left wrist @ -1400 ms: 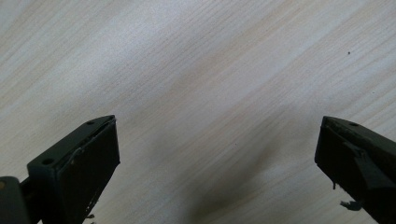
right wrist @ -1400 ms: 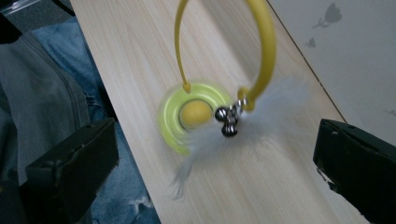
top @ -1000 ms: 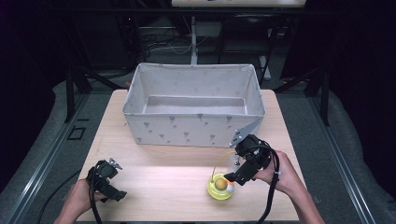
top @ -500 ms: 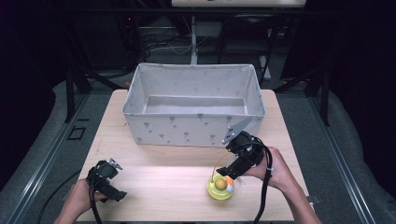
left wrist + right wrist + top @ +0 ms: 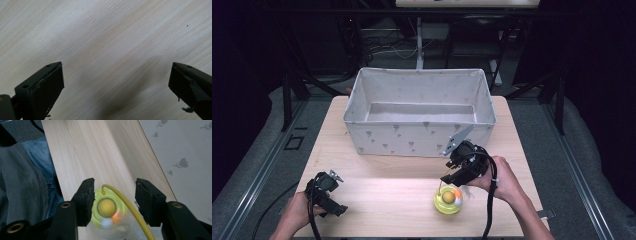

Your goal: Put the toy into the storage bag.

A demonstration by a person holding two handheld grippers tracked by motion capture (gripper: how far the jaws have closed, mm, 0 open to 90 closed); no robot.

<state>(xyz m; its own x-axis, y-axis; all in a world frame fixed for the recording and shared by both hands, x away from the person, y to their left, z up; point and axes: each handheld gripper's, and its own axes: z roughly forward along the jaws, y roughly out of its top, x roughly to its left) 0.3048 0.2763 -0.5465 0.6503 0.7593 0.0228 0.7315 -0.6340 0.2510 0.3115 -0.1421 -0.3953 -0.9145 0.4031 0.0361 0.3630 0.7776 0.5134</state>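
Though the person's forearms are cut off by the bottom edge of the high view, both hands show there, each holding a black two-jaw gripper. At about 7 o'clock on the pale, fine-grained wooden table [image 5: 377, 192] sits the left gripper [image 5: 326, 192], close to the near edge with bare board all round it. In the left gripper view its jaws stand wide apart over plain wood with nothing between them, a soft shadow lying on the grain below; the jaw tips run out of the frame at the bottom.

At 12 o'clock stands the grey fabric bin with a small printed tree pattern [image 5: 419, 135], rectangular, soft-walled and open-topped; its near wall hides part of its floor, so what lies in there cannot be judged. A broad strip of open tabletop runs between the bin and the near edge.

At about 5 o'clock the right gripper [image 5: 452, 176] tilts down over a small round lime-yellow toy [image 5: 448, 201], which lies on the table near the front edge, well apart from the bin. In the right gripper view the jaws are open and straddle the toy [image 5: 106, 207] without clearly gripping it. The toy looks like a smooth plastic disc with a yellow ball at its middle and a thin curved yellow wire arching off it; an orange and a white blob beside the ball are blurred and hard to make out.
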